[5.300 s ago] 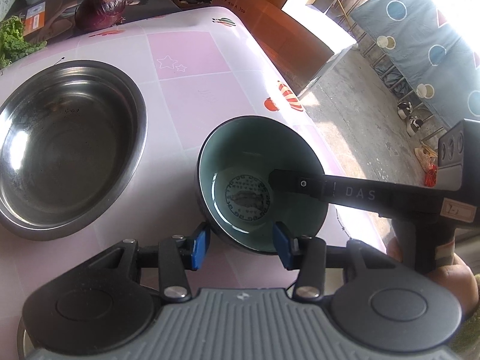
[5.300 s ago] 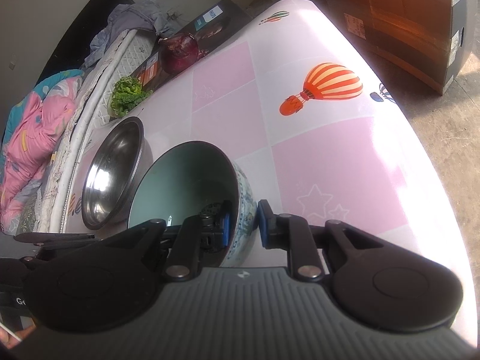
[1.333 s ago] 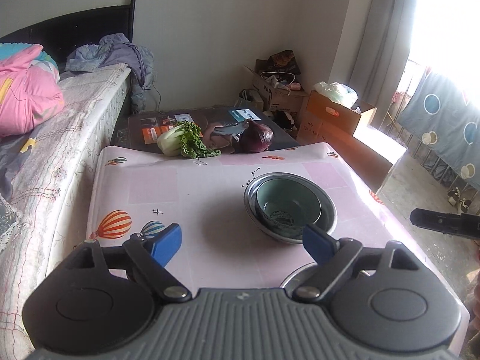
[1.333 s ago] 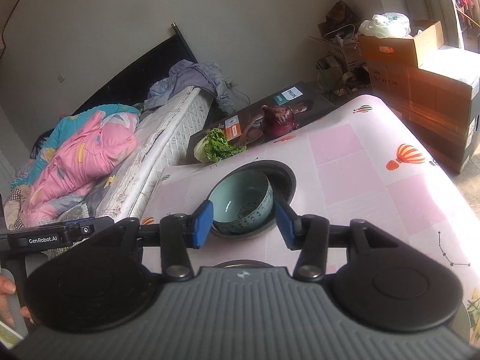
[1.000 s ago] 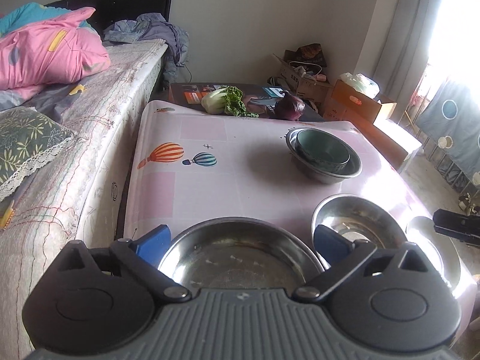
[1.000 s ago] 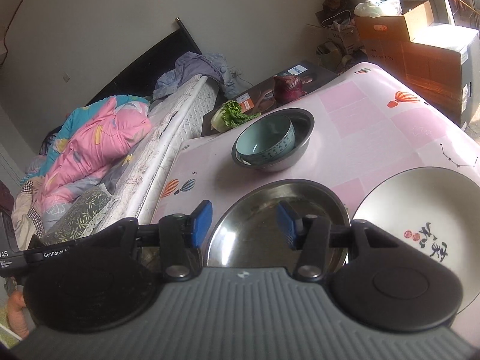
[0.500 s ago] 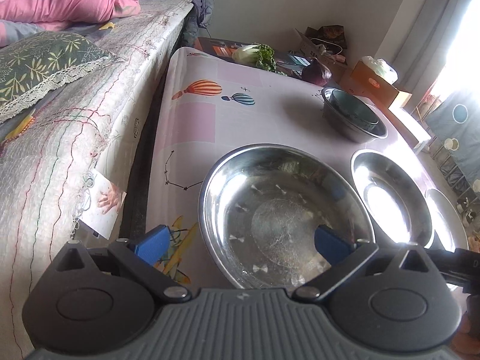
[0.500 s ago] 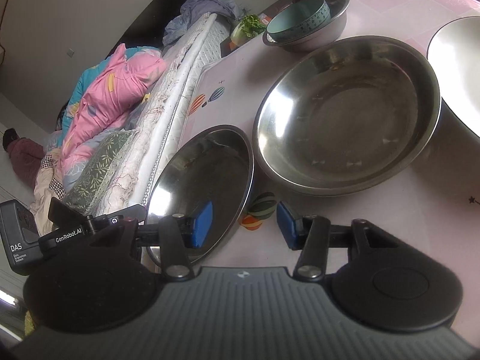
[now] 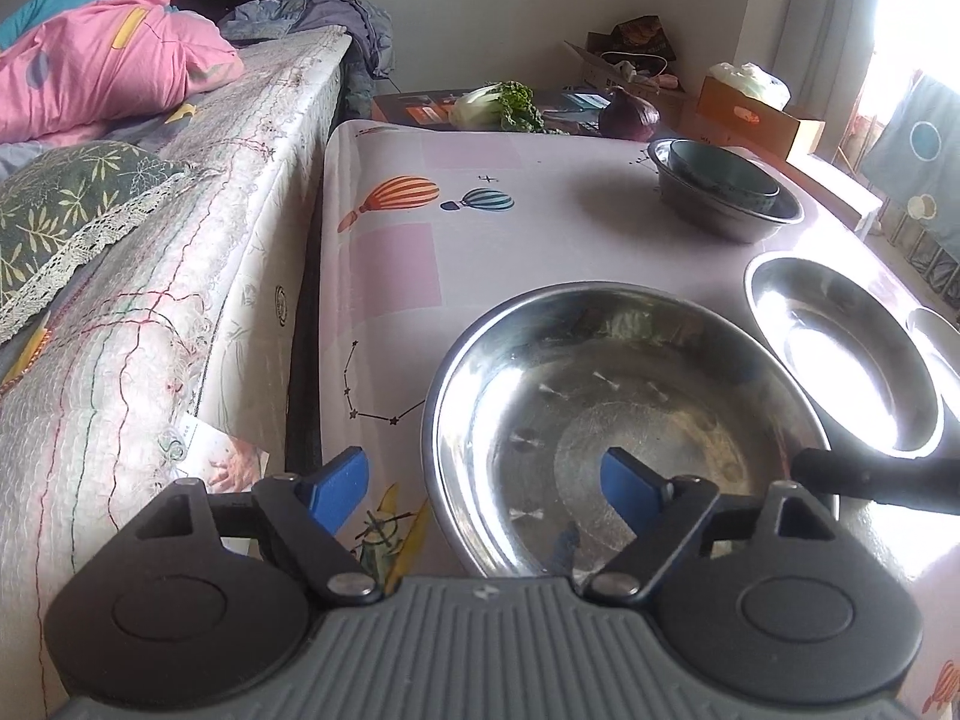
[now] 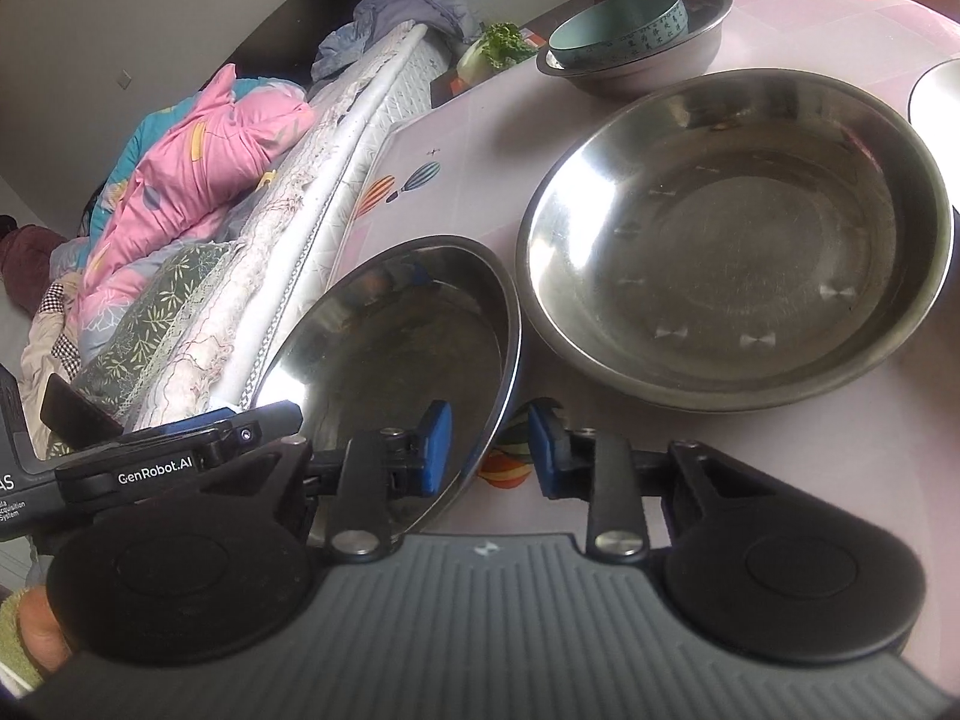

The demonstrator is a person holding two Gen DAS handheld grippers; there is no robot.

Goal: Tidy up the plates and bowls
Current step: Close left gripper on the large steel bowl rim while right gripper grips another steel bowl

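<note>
Both views are looking forward and downward along their own fingers over the pink balloon-print tablecloth [image 9: 456,252], and each is sitting close above the shiny round steel plate [image 9: 624,432] at the near edge.

The left wrist view is facing up the table from just behind that plate, with the bed [image 9: 180,228] lying to its left.

The right wrist view is looking from the plate's [image 10: 396,360] right, angled across it towards the bed [image 10: 336,138].

Both are sharing the plate, the wide steel basin [image 9: 840,354] beside it [image 10: 738,240], and the far steel bowl holding a teal ceramic bowl [image 9: 720,183] [image 10: 618,18].
</note>
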